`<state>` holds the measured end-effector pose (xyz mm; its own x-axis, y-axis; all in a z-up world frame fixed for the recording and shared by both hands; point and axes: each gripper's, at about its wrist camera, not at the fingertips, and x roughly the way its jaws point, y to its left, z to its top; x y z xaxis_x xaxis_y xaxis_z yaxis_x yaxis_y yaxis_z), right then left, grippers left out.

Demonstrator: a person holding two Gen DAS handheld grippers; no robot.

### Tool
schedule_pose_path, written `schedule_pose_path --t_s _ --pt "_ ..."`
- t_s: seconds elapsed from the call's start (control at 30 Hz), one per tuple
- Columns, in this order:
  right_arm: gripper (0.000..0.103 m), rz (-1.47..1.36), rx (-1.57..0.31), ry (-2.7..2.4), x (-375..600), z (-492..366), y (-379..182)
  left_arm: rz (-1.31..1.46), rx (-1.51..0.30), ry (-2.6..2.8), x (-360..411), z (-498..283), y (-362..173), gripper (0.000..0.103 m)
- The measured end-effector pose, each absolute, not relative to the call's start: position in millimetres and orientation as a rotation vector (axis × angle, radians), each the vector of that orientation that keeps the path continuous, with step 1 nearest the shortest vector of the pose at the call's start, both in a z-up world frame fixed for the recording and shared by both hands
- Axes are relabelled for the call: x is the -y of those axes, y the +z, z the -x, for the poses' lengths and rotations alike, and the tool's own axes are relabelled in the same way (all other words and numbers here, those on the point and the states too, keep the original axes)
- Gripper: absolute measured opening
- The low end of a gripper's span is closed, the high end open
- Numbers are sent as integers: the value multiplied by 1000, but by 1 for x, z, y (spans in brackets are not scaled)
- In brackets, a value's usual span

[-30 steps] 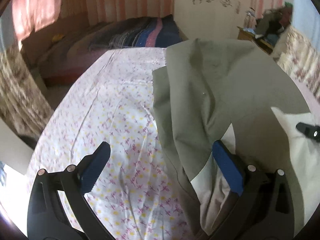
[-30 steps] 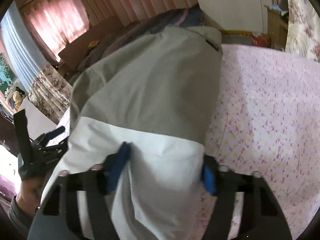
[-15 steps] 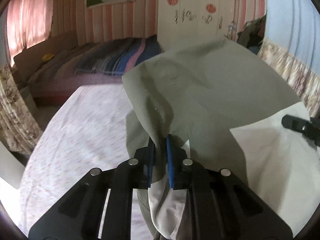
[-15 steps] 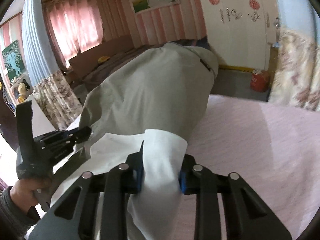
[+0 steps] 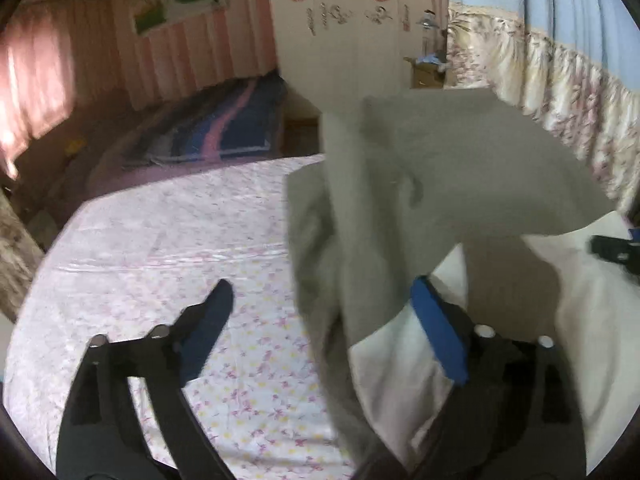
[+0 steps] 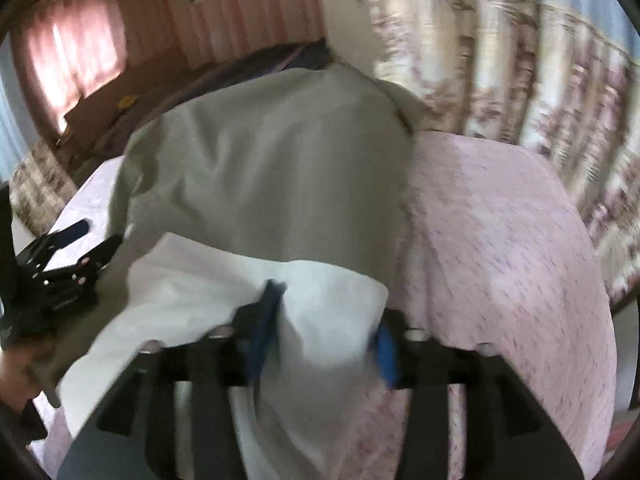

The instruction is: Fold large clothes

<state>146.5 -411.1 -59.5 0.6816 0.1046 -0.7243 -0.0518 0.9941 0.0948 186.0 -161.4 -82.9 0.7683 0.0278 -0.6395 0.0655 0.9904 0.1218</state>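
Observation:
A large grey-green and white garment (image 5: 420,184) lies on the floral sheet (image 5: 168,240), its near part bunched and raised. My left gripper (image 5: 324,300) is open, and the garment's left edge drapes between its fingers, against the right finger (image 5: 440,332). In the right wrist view the garment (image 6: 272,168) fills the centre. My right gripper (image 6: 326,320) is open with the white part (image 6: 320,304) bulging between its blue pads. The left gripper also shows in the right wrist view (image 6: 76,248) at the far left, held by a hand.
The bed's floral sheet spreads left of the garment and, in the right wrist view (image 6: 500,240), right of it. A second bed with a striped blanket (image 5: 216,128) stands behind. Floral curtains (image 5: 560,92) hang to the right. A wardrobe (image 5: 352,20) is at the back.
Both grippers were shut on the garment half a second ago and have now opened, letting it go. Both views have swung and are blurred; the garment has dropped lower.

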Motion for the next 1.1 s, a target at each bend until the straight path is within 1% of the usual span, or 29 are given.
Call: schedule_pose_path --t_s 0.03,0.07,0.23,0.33,0.43,0.53,0.6,0.7,0.8,0.87,0.93,1.03,1.1 --pt "94 -75 -814 59 413 -139 -62 -152 -685 2 159 -185 -85 100" --pt "96 -90 -815 43 414 -130 -65 -172 -673 28 154 -182 -88 100" --pt "96 4 -746 -16 391 -69 -68 -180 -666 36 130 -149 -82 100" --pt "96 -2 -735 -24 401 -43 -72 -173 -652 6 123 -116 -75 100" --pt "96 -6 -699 -33 402 -17 -72 -201 -594 -20 112 -67 -68 100" --pt "97 -5 -684 -36 400 -2 -55 -198 -598 -37 104 -44 -69 100" --pt "101 -27 -621 -56 396 14 -30 -170 -605 -50 96 -34 -68 100" --pt "101 -69 -569 -47 385 30 -10 -178 -540 -6 85 -16 -61 100" --pt "101 -113 -608 60 357 43 -18 -137 -485 29 72 6 -48 100" --pt "101 -115 -598 87 340 52 -25 -84 -462 9 64 22 -42 100" --pt "101 -82 -529 85 322 70 -30 -59 -426 -1 58 36 -40 100" --pt "101 -58 -439 6 304 95 -25 -114 -350 86 58 54 -42 100" --pt "101 -52 -416 -8 297 103 -17 -104 -361 69 55 62 -39 100"
